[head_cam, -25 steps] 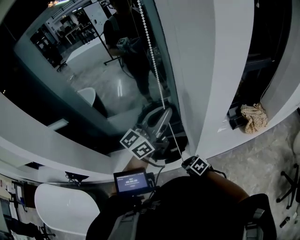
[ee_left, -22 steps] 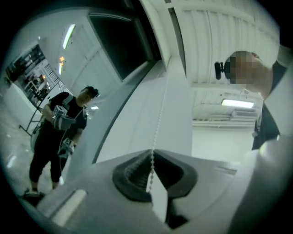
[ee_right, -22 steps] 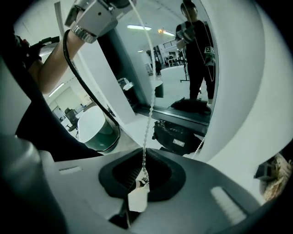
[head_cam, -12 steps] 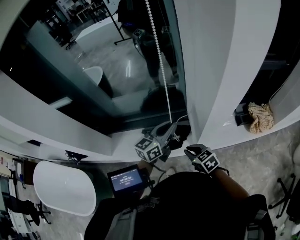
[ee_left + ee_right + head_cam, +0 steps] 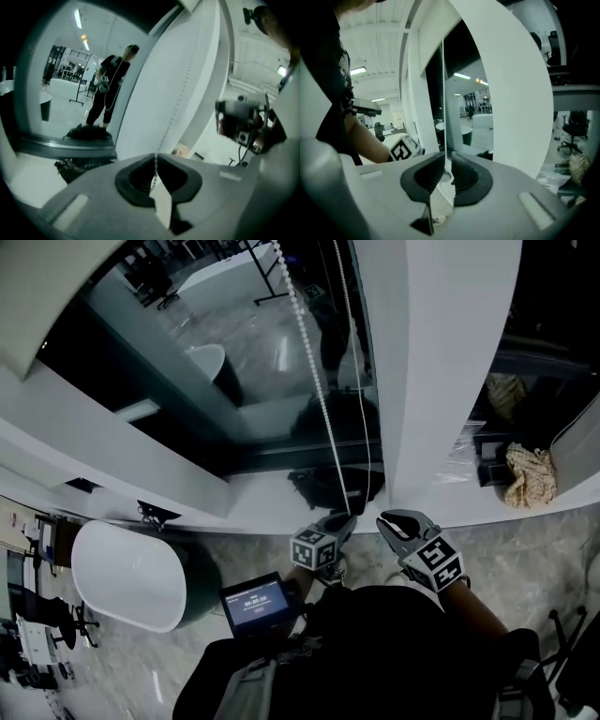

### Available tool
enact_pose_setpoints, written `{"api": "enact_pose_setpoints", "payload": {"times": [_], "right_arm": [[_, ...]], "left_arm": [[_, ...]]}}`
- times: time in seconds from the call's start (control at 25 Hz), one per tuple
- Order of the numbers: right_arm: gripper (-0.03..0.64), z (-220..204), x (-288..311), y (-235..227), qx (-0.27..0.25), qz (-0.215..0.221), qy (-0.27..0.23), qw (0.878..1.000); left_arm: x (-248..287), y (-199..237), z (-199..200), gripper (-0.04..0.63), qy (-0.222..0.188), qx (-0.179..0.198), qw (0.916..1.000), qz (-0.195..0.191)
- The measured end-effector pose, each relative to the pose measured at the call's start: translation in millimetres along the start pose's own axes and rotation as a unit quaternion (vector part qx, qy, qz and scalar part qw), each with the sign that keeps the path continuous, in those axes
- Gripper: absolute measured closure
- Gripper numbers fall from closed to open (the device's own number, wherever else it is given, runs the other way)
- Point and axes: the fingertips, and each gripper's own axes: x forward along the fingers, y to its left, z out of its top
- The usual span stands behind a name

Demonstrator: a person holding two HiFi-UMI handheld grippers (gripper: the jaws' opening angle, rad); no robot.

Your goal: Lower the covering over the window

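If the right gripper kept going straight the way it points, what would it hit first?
The thin white cord, which sits in the gap between the right gripper's closing fingers. Behind that, it would probably meet the dark window glass beside the white pillar, though depth is unclear.

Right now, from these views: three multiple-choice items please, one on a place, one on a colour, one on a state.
1. Where does the crumpled rag lie?
A) to the right of the white pillar
B) to the left of it
C) on top of it

2. What colour is the bead chain?
A) red
B) black
C) white

3. How do the jaws of the left gripper stand?
A) shut on the bead chain
B) wide apart and empty
C) shut on the rag

Answers:
1 A: in the head view the rag sits past the pillar, at the picture's right edge.
2 C: the beads read white along the whole visible run.
3 A: the left gripper view shows the jaws together with the chain running up from between them.
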Motion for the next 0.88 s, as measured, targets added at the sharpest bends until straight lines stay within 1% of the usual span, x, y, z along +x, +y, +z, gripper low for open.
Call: {"api": "enact_pose_setpoints", "payload": {"times": [0.08,0.12,0.16,0.2,0.28,0.32,0.36,0.4,0.44,0.48,0.52,0.56,0.6,0.64,0.68,0.72,0.76,0.8,0.84,0.88], "right_arm": [[0.562,32,-13,7,0.005,0.022,-0.048,0.999],[0.555,52,-20,12,0.019,0.039,-0.08,0.996],[0.552,77,-28,17,0.039,0.06,-0.117,0.991],[0.551,105,-36,22,0.063,0.083,-0.156,0.982],[0.543,164,-52,34,0.102,0.131,-0.227,0.96],[0.517,193,-61,42,0.109,0.153,-0.256,0.948],[0.503,221,-69,50,0.103,0.167,-0.281,0.94],[0.499,248,-77,57,0.085,0.166,-0.3,0.935],[0.493,272,-81,62,0.059,0.151,-0.314,0.935],[0.481,292,-81,63,0.033,0.127,-0.321,0.938],[0.449,310,-77,63,0.013,0.105,-0.325,0.94],[0.44,328,-74,66,0.005,0.098,-0.329,0.939],[0.427,347,-73,75,0.005,0.107,-0.339,0.935],[0.5,368,-76,87,0.003,0.119,-0.355,0.927],[0.618,388,-80,96,-0.007,0.116,-0.371,0.922],[0.615,403,-78,100,-0.024,0.098,-0.375,0.922],[0.534,414,-67,99,-0.036,0.077,-0.366,0.927],[0.43,421,-52,95,-0.035,0.073,-0.348,0.934],[0.426,426,-36,96,-0.023,0.094,-0.331,0.939],[0.428,427,-26,102,-0.009,0.13,-0.32,0.938]], "left_arm": [[-3,-9,-44,0.586,0.041,-0.015,0.999,0.01],[-6,-16,-62,0.586,0.057,-0.018,0.9982,0.009],[-8,-23,-77,0.586,0.07,-0.017,0.9974,0.007],[-9,-28,-90,0.586,0.079,-0.009,0.9968,0.003],[-8,-30,-113,0.586,0.095,0.029,0.995,0.0],[-9,-31,-124,0.586,0.11,0.052,0.9926,-0.002],[-12,-35,-136,0.591,0.134,0.074,0.9882,-0.007],[-16,-39,-150,0.595,0.163,0.101,0.9813,-0.016],[-21,-45,-164,0.595,0.187,0.133,0.9729,-0.028],[-26,-52,-175,0.595,0.198,0.162,0.9655,-0.047],[-31,-59,-182,0.595,0.201,0.178,0.9608,-0.068],[-36,-64,-187,0.595,0.203,0.179,0.9588,-0.086],[-40,-66,-188,0.595,0.206,0.173,0.958,-0.098],[-45,-67,-190,0.595,0.211,0.17,0.9569,-0.105],[-49,-67,-192,0.595,0.215,0.172,0.9546,-0.113],[-55,-67,-194,0.595,0.22,0.178,0.9512,-0.123],[-61,-66,-195,0.595,0.223,0.186,0.9474,-0.135],[-66,-65,-195,0.595,0.225,0.193,0.9436,-0.148],[-71,-65,-197,0.595,0.227,0.196,0.9402,-0.161],[-73,-68,-202,0.595,0.229,0.197,0.9372,-0.174]]}}
